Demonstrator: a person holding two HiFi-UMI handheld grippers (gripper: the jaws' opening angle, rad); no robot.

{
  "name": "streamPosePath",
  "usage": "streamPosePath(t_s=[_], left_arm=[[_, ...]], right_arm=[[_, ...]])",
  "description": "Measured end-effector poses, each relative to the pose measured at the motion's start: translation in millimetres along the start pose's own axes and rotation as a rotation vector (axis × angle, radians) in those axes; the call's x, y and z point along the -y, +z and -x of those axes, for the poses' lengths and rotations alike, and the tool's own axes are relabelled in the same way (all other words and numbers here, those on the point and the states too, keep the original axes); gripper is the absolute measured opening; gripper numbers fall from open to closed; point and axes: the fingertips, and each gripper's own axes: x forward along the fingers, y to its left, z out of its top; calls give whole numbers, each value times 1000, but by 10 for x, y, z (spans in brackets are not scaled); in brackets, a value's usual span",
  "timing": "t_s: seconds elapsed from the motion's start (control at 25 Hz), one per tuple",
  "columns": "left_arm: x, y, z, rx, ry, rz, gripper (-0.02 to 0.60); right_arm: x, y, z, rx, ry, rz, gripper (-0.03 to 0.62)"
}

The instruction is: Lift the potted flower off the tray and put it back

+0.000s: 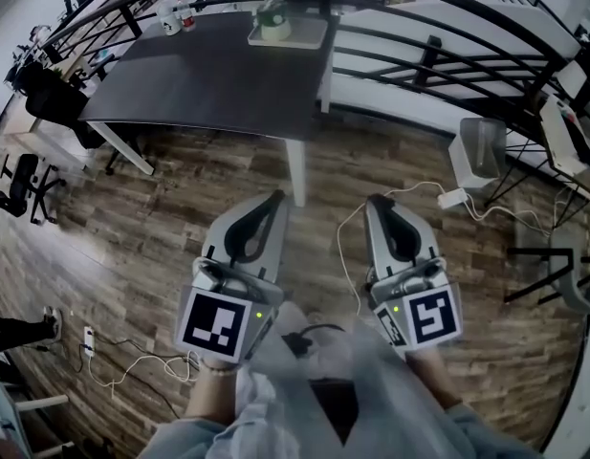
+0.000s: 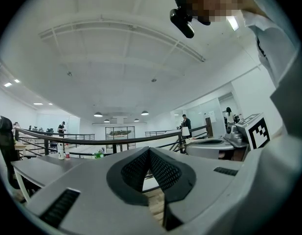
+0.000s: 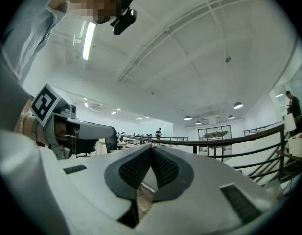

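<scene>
The jaws of the left gripper (image 2: 149, 151) meet at their tips, with a dark tabletop (image 2: 38, 170) beyond to their left and a railing (image 2: 92, 142) running across behind.

This looks like an open-plan office on an upper gallery. It has a wood-plank floor (image 1: 132, 247), a curved black railing (image 2: 112, 141) along the edge and a dark bench (image 1: 208, 75) on white legs. There are black swivel chairs (image 1: 22, 185), cables (image 1: 132, 369) across the boards, and round lamps (image 2: 98, 114) under a high white ceiling.

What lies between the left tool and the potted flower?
Head view: bare wooden floor, then the dark tabletop up to the tray holding the potted flower.
</scene>
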Motion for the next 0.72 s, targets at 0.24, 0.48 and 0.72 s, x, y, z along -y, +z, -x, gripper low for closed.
streamPosePath(t_s=[0.24, 0.48, 0.72], left_arm=[[30, 10, -99, 14, 0, -16, -2], [-7, -19, -247, 35, -26, -6, -2], [-273, -58, -458, 45, -28, 9, -2]], right_arm=[[102, -46, 60, -10, -15, 14, 3], [247, -102, -24, -11, -51, 7, 3], [338, -157, -279, -9, -65, 0, 3]])
